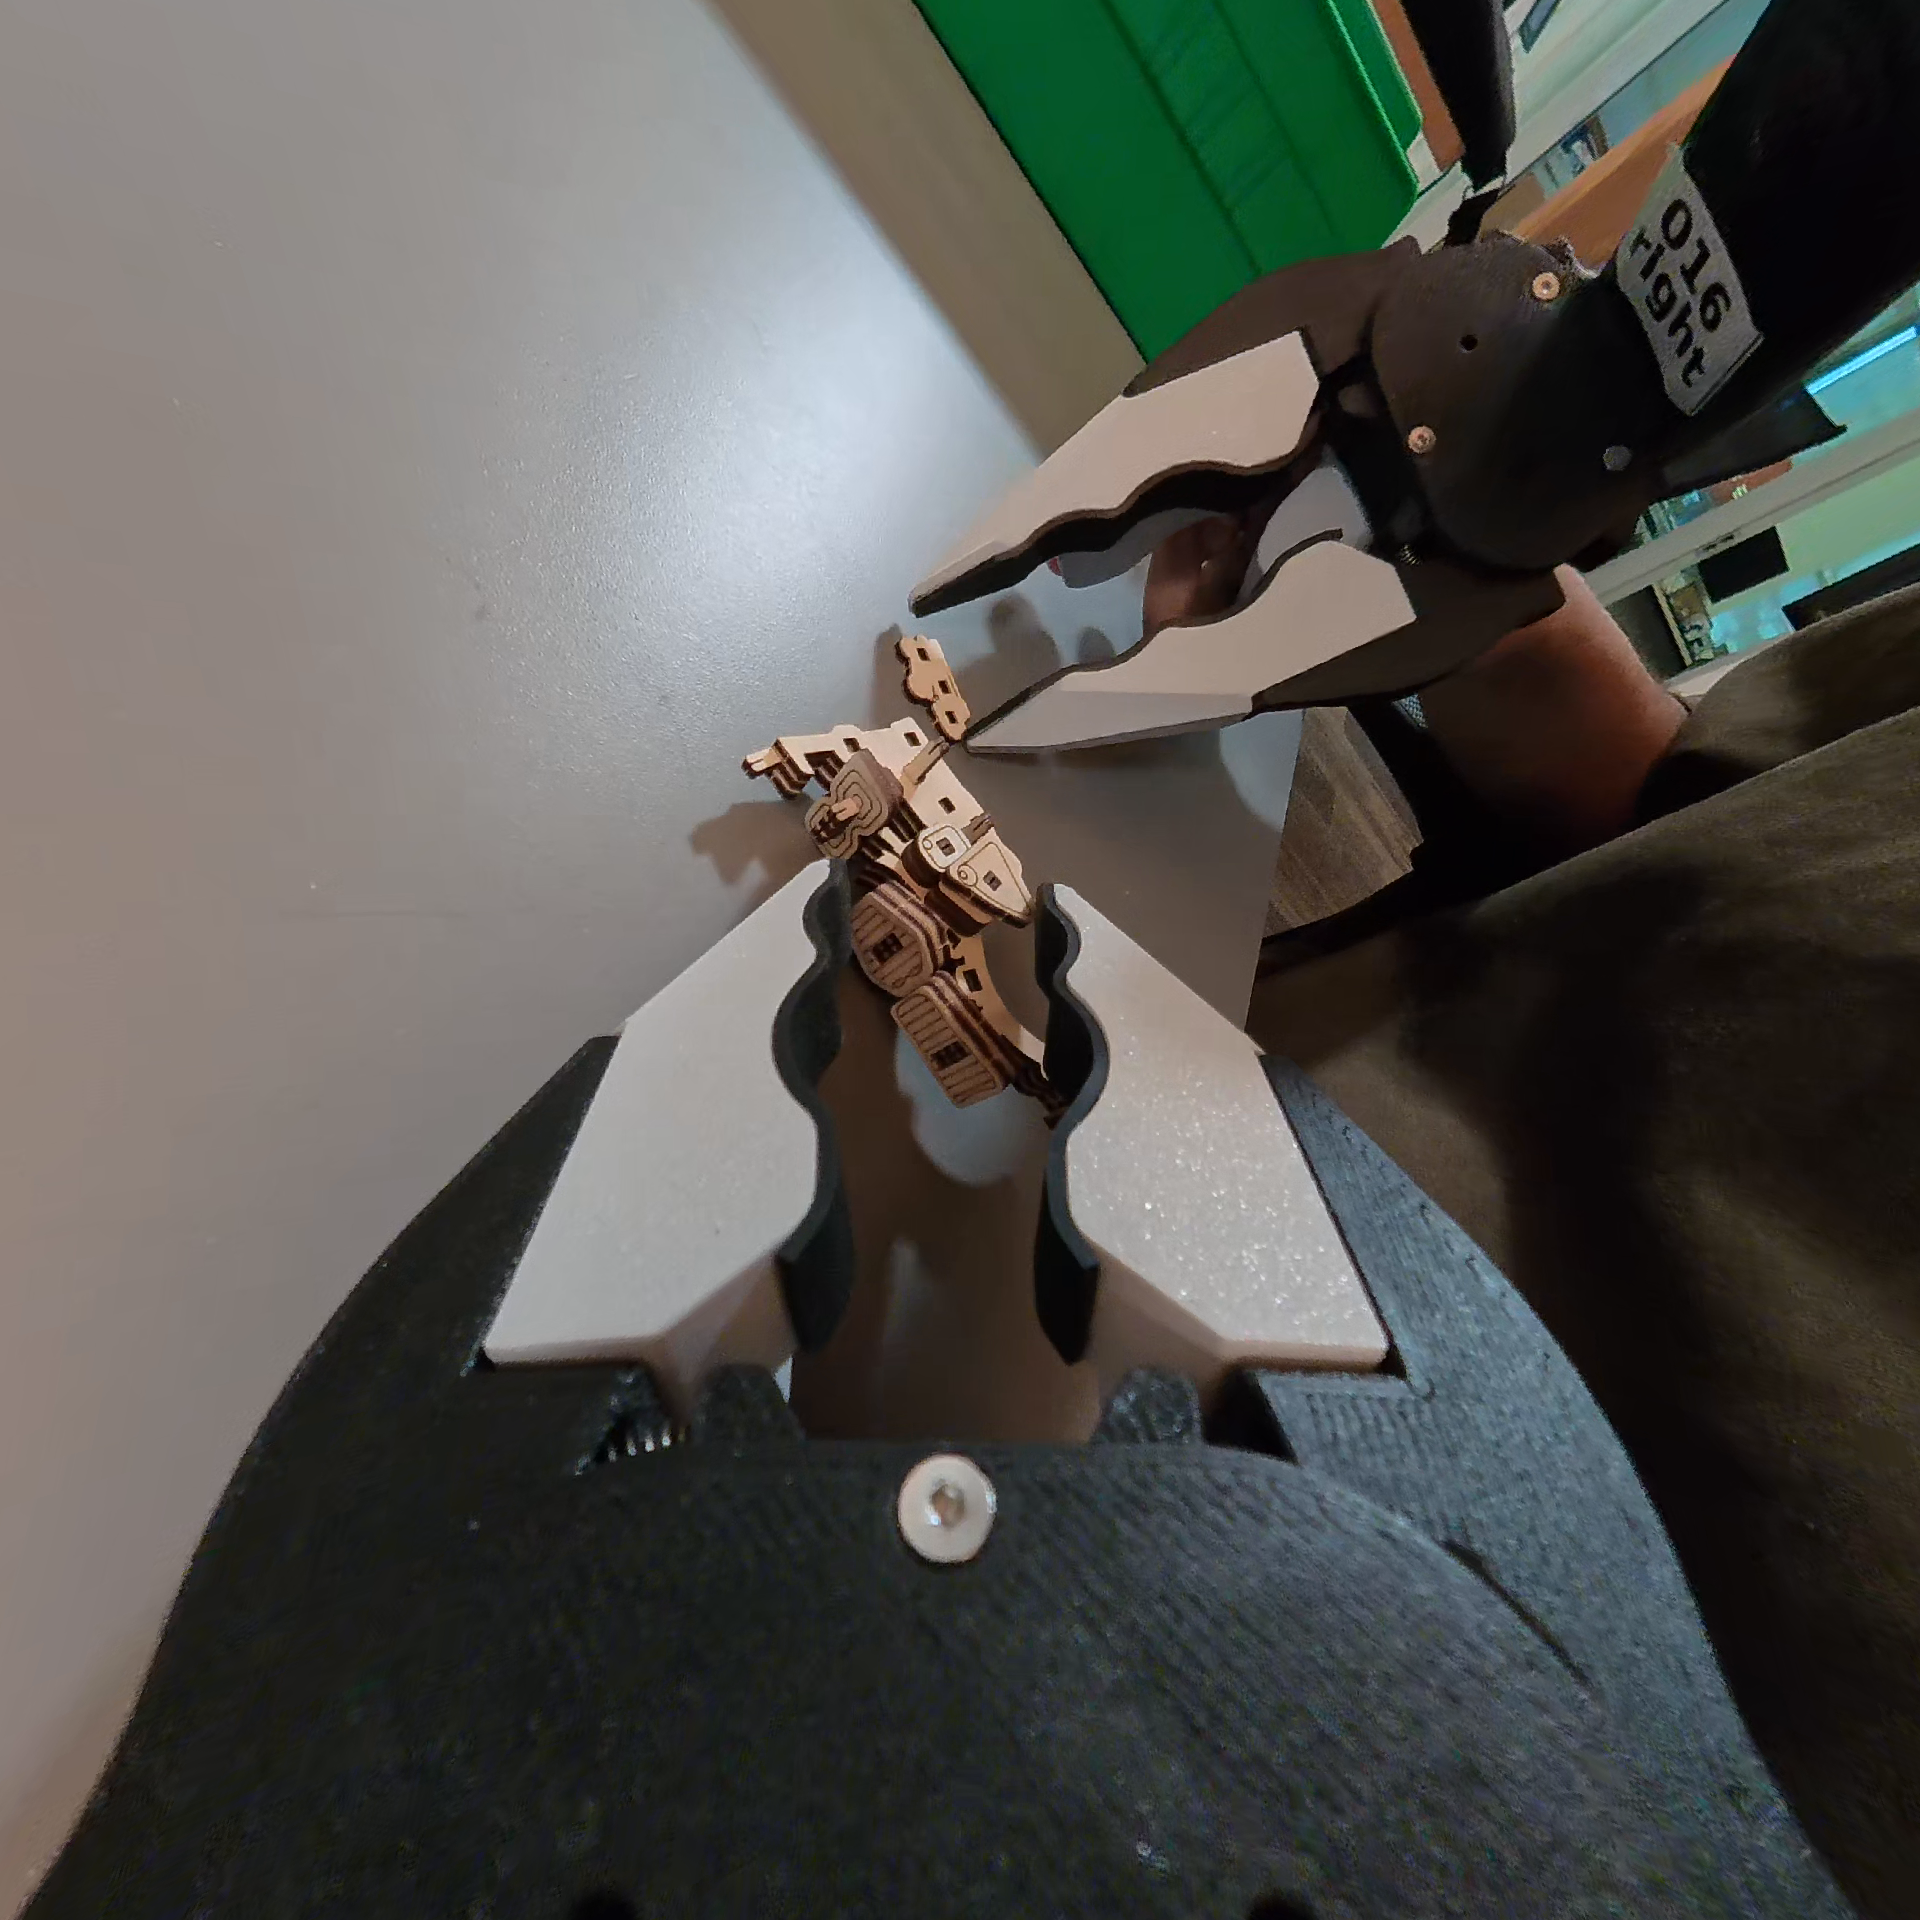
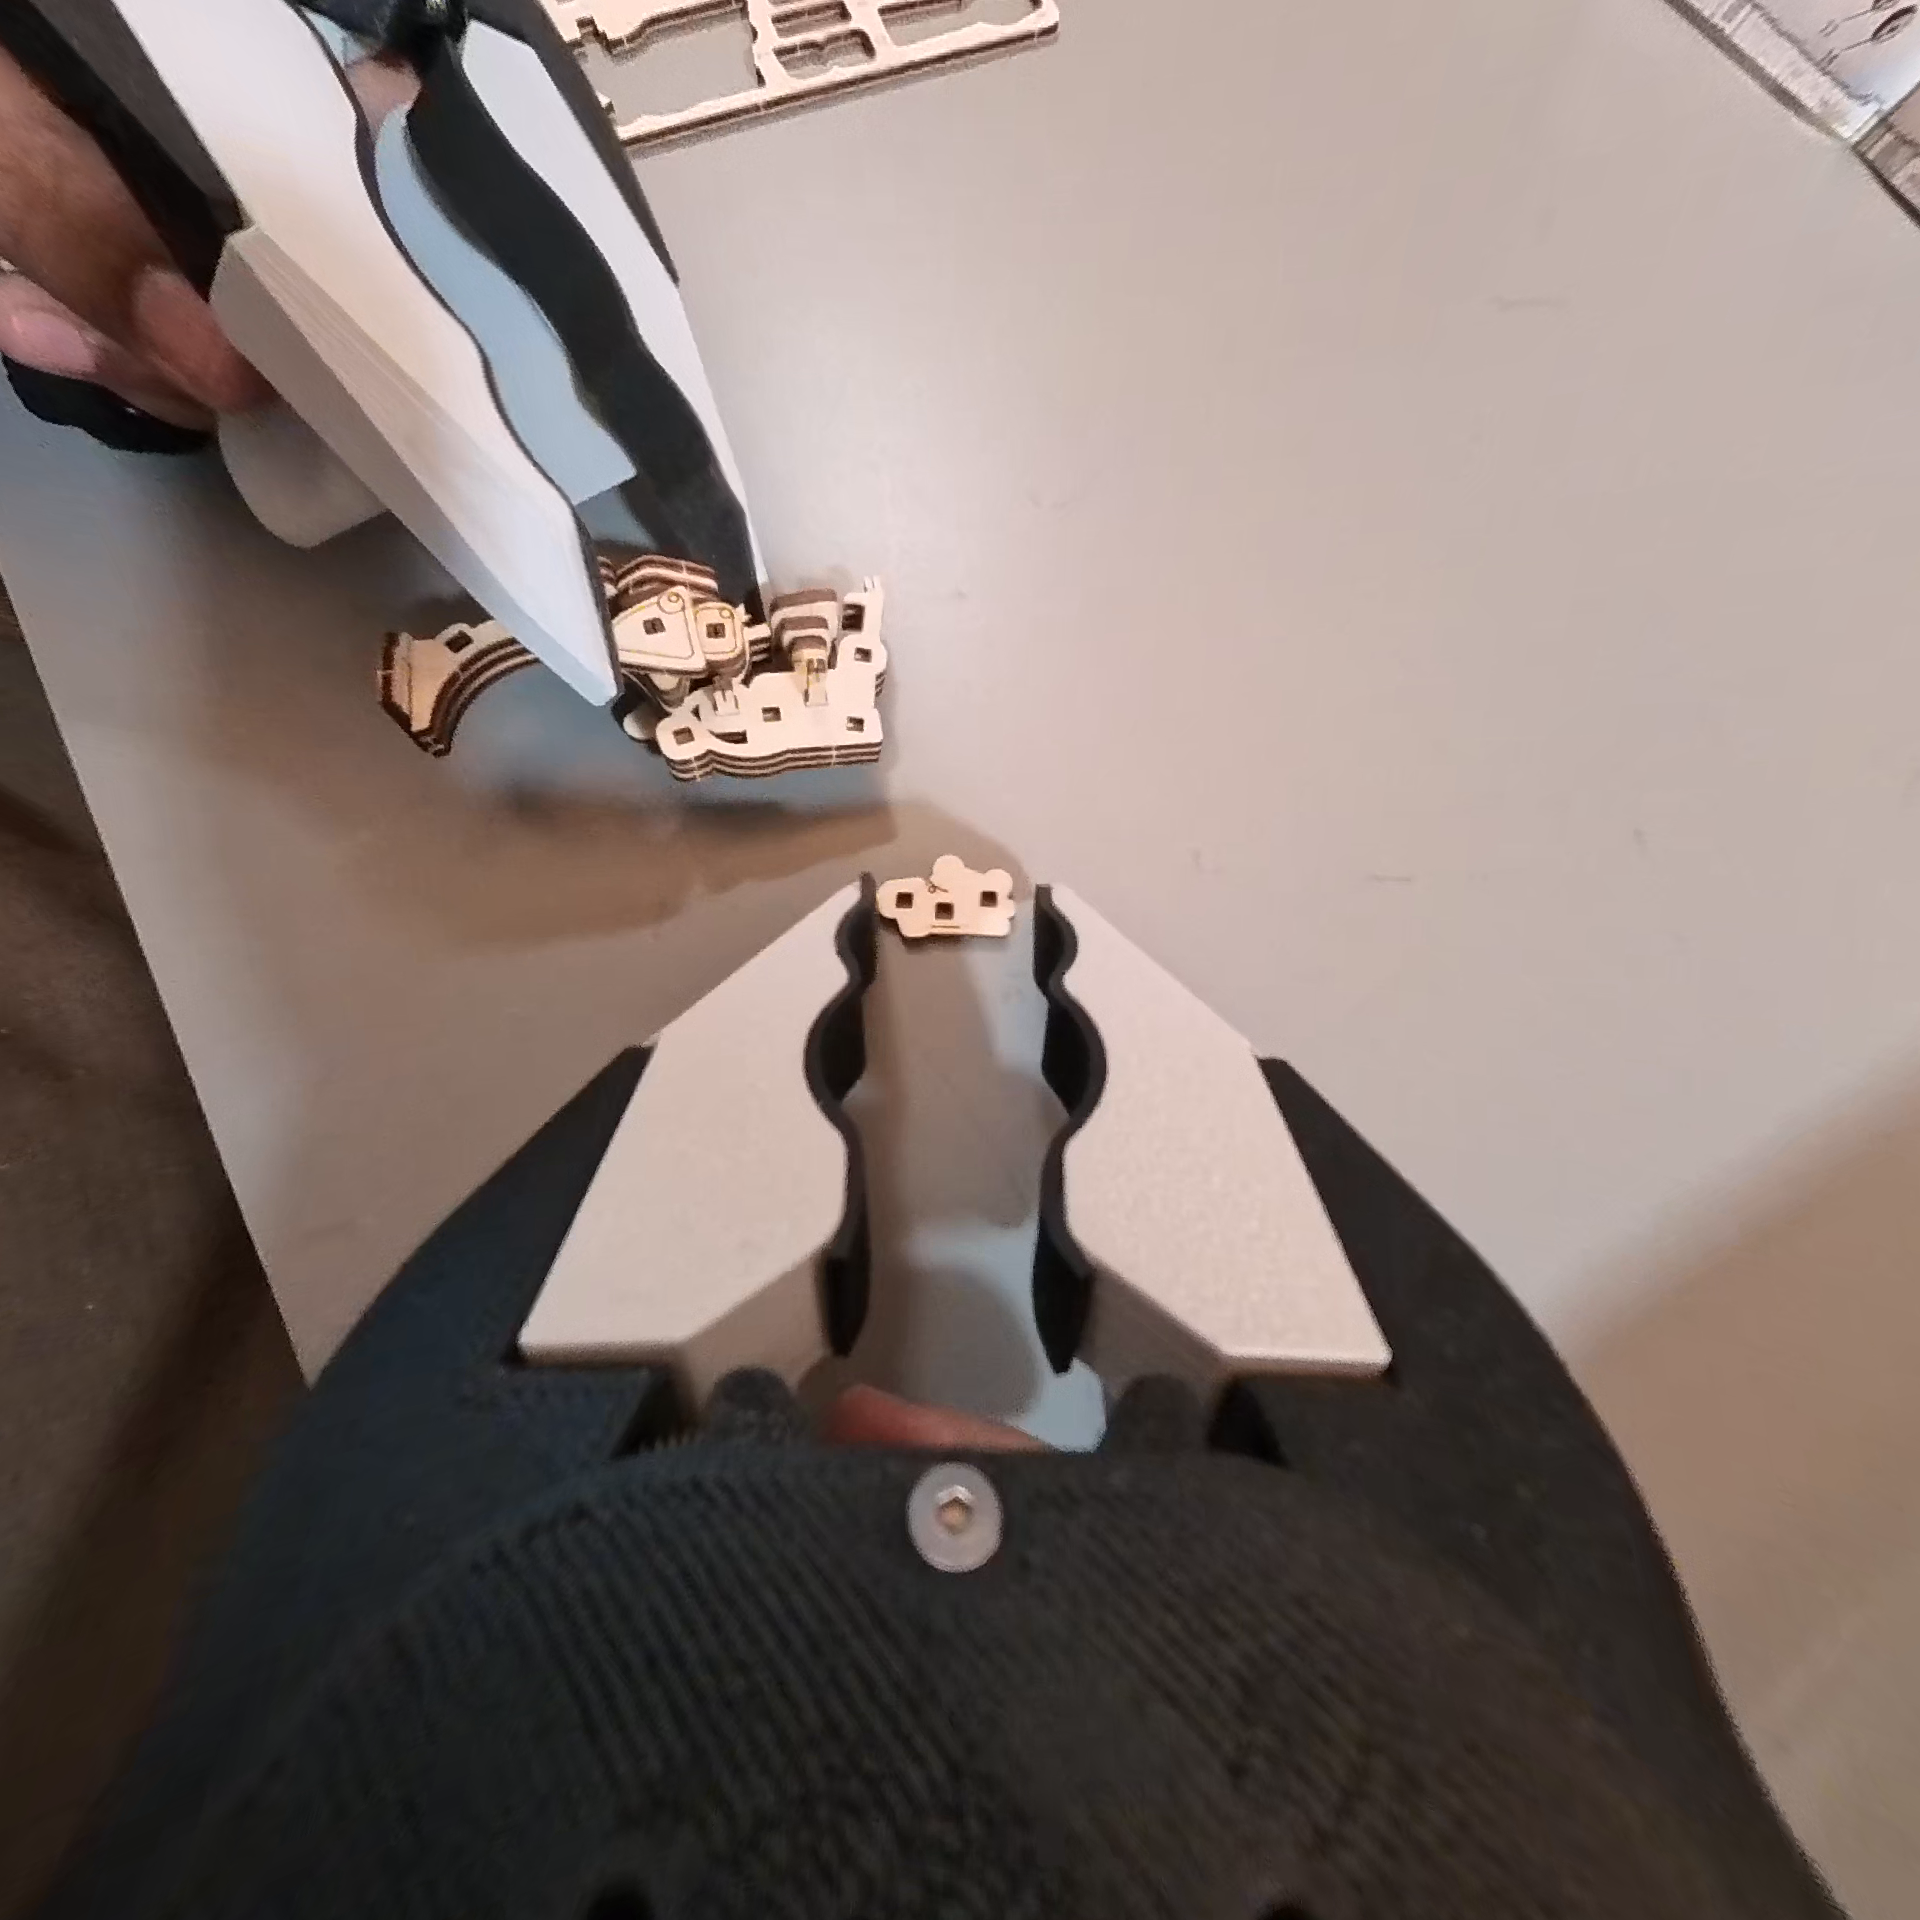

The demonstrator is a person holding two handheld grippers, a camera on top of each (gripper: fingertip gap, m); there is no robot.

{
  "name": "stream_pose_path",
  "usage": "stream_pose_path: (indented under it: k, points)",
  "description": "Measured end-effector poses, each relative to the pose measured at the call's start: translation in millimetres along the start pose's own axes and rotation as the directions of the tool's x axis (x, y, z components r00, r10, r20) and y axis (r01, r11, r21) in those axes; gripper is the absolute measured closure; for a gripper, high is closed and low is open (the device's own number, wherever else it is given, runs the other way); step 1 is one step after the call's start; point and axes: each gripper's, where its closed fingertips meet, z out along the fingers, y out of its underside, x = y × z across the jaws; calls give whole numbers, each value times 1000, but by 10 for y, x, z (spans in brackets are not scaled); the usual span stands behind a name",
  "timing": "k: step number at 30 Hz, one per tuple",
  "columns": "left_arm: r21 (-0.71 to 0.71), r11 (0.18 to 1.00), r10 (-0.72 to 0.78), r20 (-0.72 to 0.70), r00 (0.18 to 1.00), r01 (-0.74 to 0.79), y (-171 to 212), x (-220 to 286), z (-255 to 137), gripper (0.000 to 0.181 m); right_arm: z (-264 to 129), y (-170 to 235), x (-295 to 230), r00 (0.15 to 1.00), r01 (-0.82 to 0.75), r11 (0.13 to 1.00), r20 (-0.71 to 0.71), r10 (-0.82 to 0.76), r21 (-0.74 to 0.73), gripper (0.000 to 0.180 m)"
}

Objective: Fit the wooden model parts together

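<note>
The part-built wooden model (image 1: 914, 914), made of stacked layered pieces with small square holes, sits between the fingers of my left gripper (image 1: 935, 904). The gripper is shut on it and holds it just above the grey table (image 1: 364, 520); a shadow lies beneath it. The model also shows in the right wrist view (image 2: 769, 707), with the left gripper (image 2: 675, 639) around it. A small flat wooden piece (image 2: 945, 899) with three square holes lies on the table. My right gripper (image 2: 951, 899) is open, with one fingertip on each side of the piece. Both show in the left wrist view: piece (image 1: 930, 681), right gripper (image 1: 940, 673).
A wooden sheet (image 2: 831, 73) with cut-out gaps lies at the far side of the table. A printed paper (image 2: 1860, 94) lies at the far right corner. The table edge (image 2: 156, 883) runs close on the left. A green box (image 1: 1164, 156) stands beyond the table. Spacing between my two grippers at the tips: around 6 cm.
</note>
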Motion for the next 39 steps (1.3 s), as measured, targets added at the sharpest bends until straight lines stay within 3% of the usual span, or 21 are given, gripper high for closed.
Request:
stream_pose_path:
  k: [10, 39]
  points:
    - [0, 1000, -3, -3, 1000, 3, 0, 0, -1, 147, 14, 3, 5, 998, 47, 999, -40, -48, -20, 152]
    - [-3, 1000, 1, -2, 1000, -1, 4, 5, 2, 147, 24, -2, 26, 998, -57, 998, -26, 56, -15, 156]
